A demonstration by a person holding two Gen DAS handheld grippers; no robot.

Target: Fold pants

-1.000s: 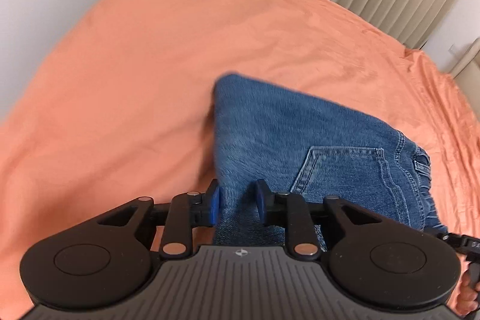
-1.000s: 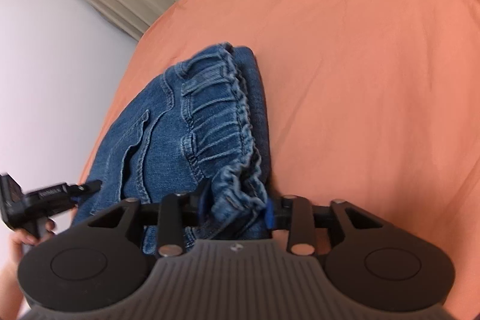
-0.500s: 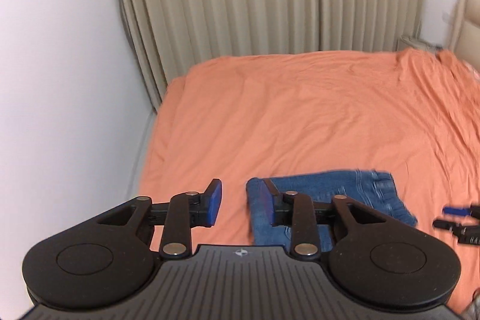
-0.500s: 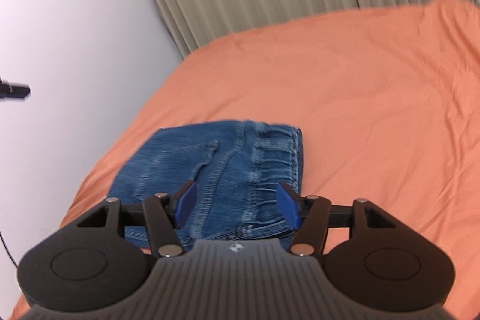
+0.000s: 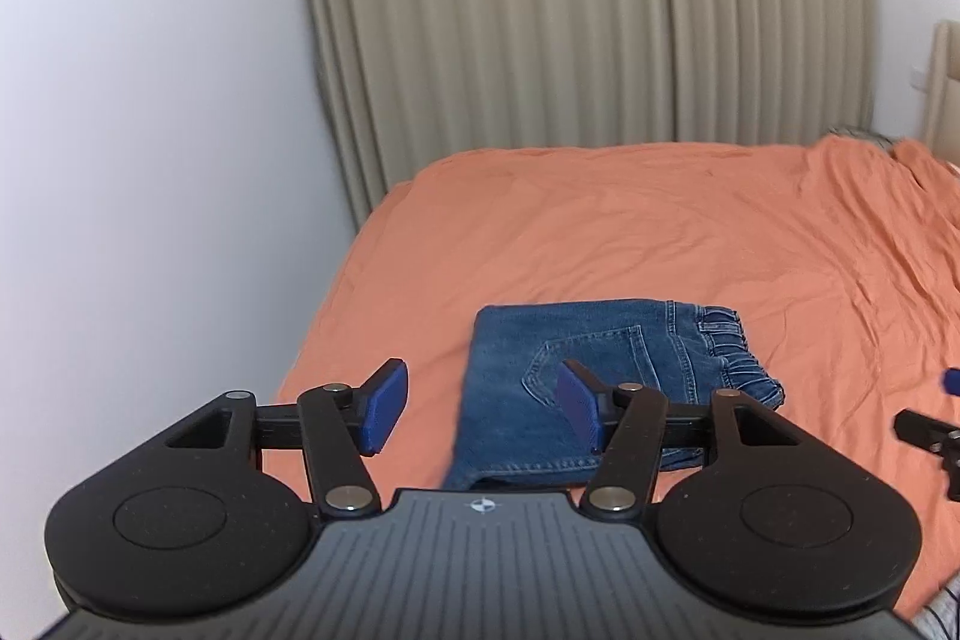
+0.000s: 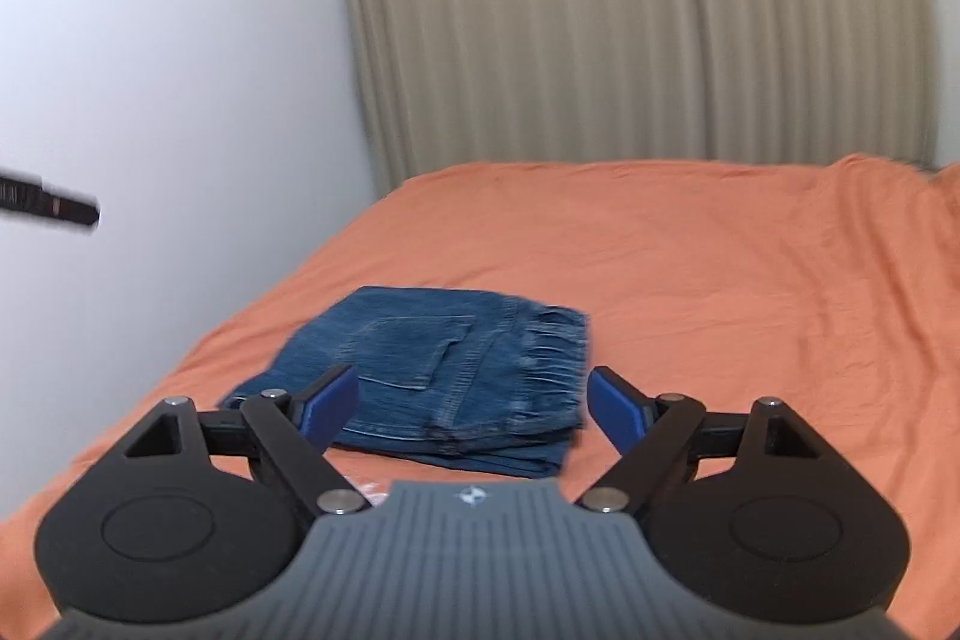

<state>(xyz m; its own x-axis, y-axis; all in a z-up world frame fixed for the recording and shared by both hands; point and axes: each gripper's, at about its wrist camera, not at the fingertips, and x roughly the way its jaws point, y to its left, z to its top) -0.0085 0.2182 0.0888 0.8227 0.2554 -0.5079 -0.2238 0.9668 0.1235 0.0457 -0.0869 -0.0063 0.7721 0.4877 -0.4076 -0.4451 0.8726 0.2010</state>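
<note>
Left wrist view: left gripper [image 5: 480, 409] spread wide, empty, above folded pants [image 5: 606, 370] on orange bedsheet [image 5: 660, 232]. Right gripper [image 6: 471, 409] likewise wide, empty. No legible writing.

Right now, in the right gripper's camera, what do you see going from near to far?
right gripper → folded blue jeans → orange bedsheet → beige curtain
</note>
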